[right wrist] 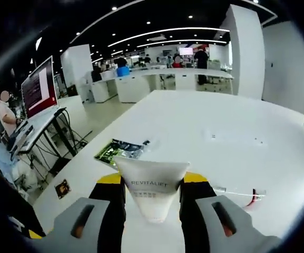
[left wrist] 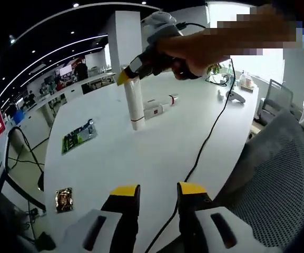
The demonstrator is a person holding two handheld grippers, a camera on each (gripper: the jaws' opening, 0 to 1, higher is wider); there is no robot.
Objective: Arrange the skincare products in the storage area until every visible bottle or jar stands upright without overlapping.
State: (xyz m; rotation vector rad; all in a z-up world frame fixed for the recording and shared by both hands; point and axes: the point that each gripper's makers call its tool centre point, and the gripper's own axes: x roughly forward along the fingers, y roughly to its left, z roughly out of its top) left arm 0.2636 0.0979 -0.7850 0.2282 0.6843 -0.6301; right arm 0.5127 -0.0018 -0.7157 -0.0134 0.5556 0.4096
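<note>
White table (left wrist: 141, 158) broad and mostly bare, edge curving at 4 o'clock beside grey chair (left wrist: 283, 174); black cable (left wrist: 204, 147) crossing. Left gripper (left wrist: 152, 192) released, nothing between jaws. Right gripper (right wrist: 150, 182) clenched on white tube (right wrist: 152, 192), crimped end up, standing on table at 12 o'clock, labelled REVITALIFT. Second tube (left wrist: 159, 105) lying just behind. Green packet (left wrist: 79, 136) at 10 o'clock.

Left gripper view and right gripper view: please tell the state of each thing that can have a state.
White squeeze tube marked REVITALIFT: upright on the table, gripped at its top.
White and red tube: lying flat.
Green foil sachet: lying flat.
Right gripper: shut on the tube.
Left gripper: open, holding nothing.
</note>
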